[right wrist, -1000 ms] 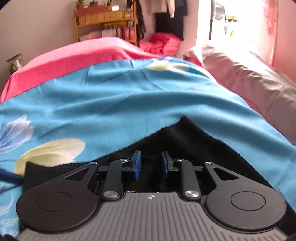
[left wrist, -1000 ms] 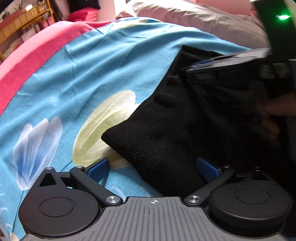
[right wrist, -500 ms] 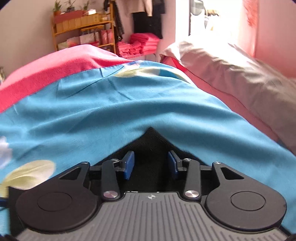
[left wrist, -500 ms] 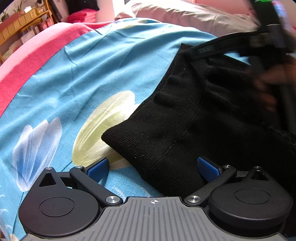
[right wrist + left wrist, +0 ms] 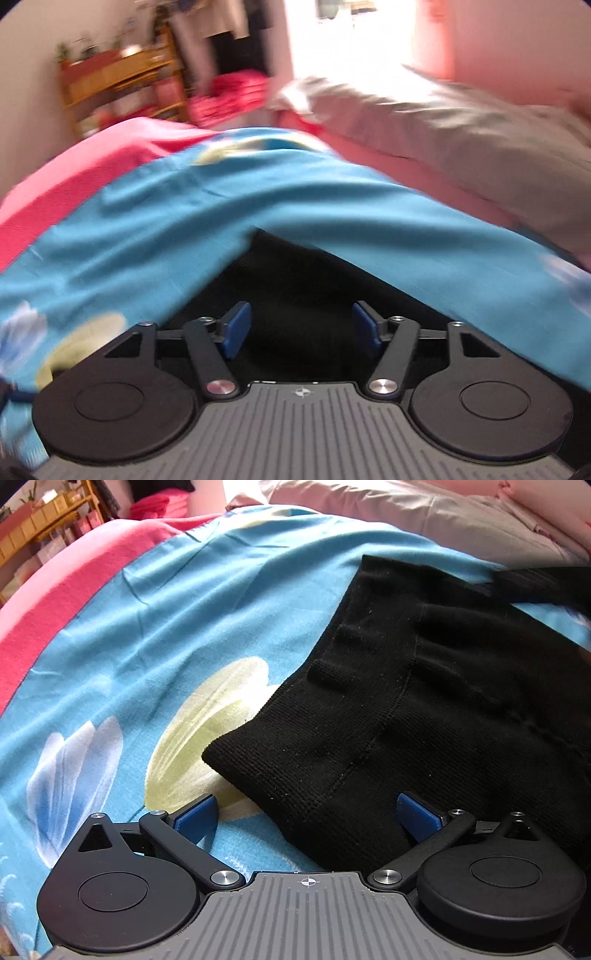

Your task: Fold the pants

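Black knit pants (image 5: 424,709) lie folded on a blue flowered bedsheet (image 5: 192,602). In the left wrist view the near corner of the pants lies between the spread blue pads. My left gripper (image 5: 308,812) is open wide and holds nothing. In the right wrist view a corner of the pants (image 5: 295,288) lies flat just ahead of the pads. My right gripper (image 5: 301,328) is open, with the black cloth under the gap and not pinched. That view is motion-blurred.
A pink blanket (image 5: 55,602) covers the bed's left side. A grey-beige pillow (image 5: 424,513) lies at the far right, also in the right wrist view (image 5: 461,136). A wooden shelf (image 5: 118,85) stands by the back wall.
My right gripper has opened, releasing the pants corner, and pulled away to the right, out of the left wrist view. The left gripper has stayed open and still.
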### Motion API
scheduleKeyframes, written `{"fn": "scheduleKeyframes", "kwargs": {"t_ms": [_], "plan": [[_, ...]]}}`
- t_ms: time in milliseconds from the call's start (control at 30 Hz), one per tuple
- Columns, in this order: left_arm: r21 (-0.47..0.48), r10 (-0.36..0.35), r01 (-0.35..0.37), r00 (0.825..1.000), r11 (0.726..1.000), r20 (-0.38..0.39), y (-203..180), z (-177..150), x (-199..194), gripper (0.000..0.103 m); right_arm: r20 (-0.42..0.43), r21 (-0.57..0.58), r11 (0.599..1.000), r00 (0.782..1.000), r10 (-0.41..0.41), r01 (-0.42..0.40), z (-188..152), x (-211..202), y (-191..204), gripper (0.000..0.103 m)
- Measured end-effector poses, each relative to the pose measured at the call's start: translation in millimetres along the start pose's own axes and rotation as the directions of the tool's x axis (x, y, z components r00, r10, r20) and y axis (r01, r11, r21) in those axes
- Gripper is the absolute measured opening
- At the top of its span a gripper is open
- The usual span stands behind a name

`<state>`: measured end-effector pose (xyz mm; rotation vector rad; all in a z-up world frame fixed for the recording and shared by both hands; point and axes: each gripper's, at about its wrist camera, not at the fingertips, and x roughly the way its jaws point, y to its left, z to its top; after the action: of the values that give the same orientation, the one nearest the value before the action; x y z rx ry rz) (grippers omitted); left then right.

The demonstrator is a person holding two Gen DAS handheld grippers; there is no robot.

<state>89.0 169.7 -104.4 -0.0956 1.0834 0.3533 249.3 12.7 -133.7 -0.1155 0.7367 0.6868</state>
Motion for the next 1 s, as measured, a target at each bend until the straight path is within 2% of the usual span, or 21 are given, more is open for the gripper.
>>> {"fn": "scheduleKeyframes", "kwargs": {"t_ms": [67,100,133,167,200,267,300,367,433,533,633,667,700,733,767,800,833,867,933,967,1000], "plan": [[0.0,0.001,-0.001,1.0,1.0,-0.001,1,1,1,0.103,-0.049,0.064,0.997,0.998,-0.044,0.047,-22,-10,-22,0.069],[0.002,0.002,-0.002,1.0,1.0,-0.001,0,1,1,0.103,-0.094,0.072,0.994,0.993,-0.069,0.076,-29,-2,-33,0.069],[0.004,0.004,-0.004,1.0,1.0,-0.003,0,2,2,0.103,-0.124,0.072,0.992,0.988,-0.094,0.103,-34,11,-43,0.073],[0.006,0.007,-0.007,1.0,1.0,-0.01,-1,3,2,0.103,-0.053,0.069,0.995,0.997,-0.062,0.066,-34,14,-51,0.084],[0.004,0.011,-0.01,1.0,1.0,-0.025,-1,6,2,0.103,-0.029,0.056,0.998,0.999,-0.04,0.042,-29,16,-54,0.081],[-0.016,0.0,-0.002,0.997,1.0,-0.075,1,14,-1,0.103,-0.069,0.062,0.996,0.996,-0.063,0.067,-17,12,-56,0.071],[-0.032,-0.018,0.015,0.997,0.999,-0.077,2,19,-6,0.103,-0.045,0.067,0.996,0.997,-0.063,0.066,-15,-3,-58,0.076],[-0.048,-0.053,0.051,0.998,0.998,-0.038,1,30,-20,0.103,0.026,0.076,0.996,0.998,-0.058,0.056,-21,-39,-69,0.086],[-0.029,-0.067,0.068,0.998,0.997,0.016,-9,47,-28,0.103,0.062,0.077,0.995,0.995,-0.072,0.067,-32,-69,-85,0.086],[0.028,-0.097,0.095,0.992,0.995,0.077,-43,76,-21,0.103,0.031,0.092,0.983,0.986,-0.161,0.157,-51,-90,-116,0.082],[0.074,-0.13,0.125,0.99,0.989,0.061,-88,101,13,0.103,-0.021,0.153,0.968,0.98,-0.199,0.2,-70,-96,-156,0.082],[0.093,-0.133,0.128,0.99,0.987,0.045,-101,107,27,0.103,-0.043,0.172,0.961,0.977,-0.211,0.215,-77,-94,-165,0.079],[0.118,-0.115,0.111,0.993,0.987,0.027,-114,110,42,0.103,-0.08,0.189,0.95,0.968,-0.237,0.249,-86,-94,-183,0.061],[0.139,-0.071,0.073,0.997,0.988,-0.014,-124,113,61,0.103,-0.076,0.203,0.943,0.964,-0.253,0.264,-95,-103,-197,0.049],[0.149,-0.047,0.045,0.999,0.988,0.009,-129,112,66,0.103,-0.049,0.231,0.94,0.968,-0.246,0.251,-98,-114,-206,0.056],[0.155,-0.048,0.042,0.998,0.987,0.038,-131,112,65,0.103,-0.042,0.282,0.924,0.965,-0.257,0.259,-100,-131,-217,0.073],[0.167,-0.045,0.039,0.999,0.985,0.029,-132,112,66,0.103,-0.006,0.335,0.903,0.959,-0.283,0.268,-106,-154,-229,0.08],[0.167,-0.05,0.045,0.998,0.985,0.026,-131,112,66,0.103,0.047,0.39,0.878,0.946,-0.32,0.278,-114,-180,-242,0.083],[0.157,-0.066,0.061,0.998,0.986,0.025,-125,111,66,0.103,0.072,0.504,0.799,0.907,-0.416,0.327,-130,-223,-271,0.081],[0.157,-0.067,0.062,0.997,0.986,0.026,-124,111,66,0.103,0.063,0.566,0.733,0.866,-0.497,0.379,-141,-243,-286,0.082],[0.157,-0.059,0.054,0.998,0.986,0.026,-125,112,67,0.103,0.034,0.62,0.643,0.804,-0.593,0.449,-153,-260,-302,0.086]]}}
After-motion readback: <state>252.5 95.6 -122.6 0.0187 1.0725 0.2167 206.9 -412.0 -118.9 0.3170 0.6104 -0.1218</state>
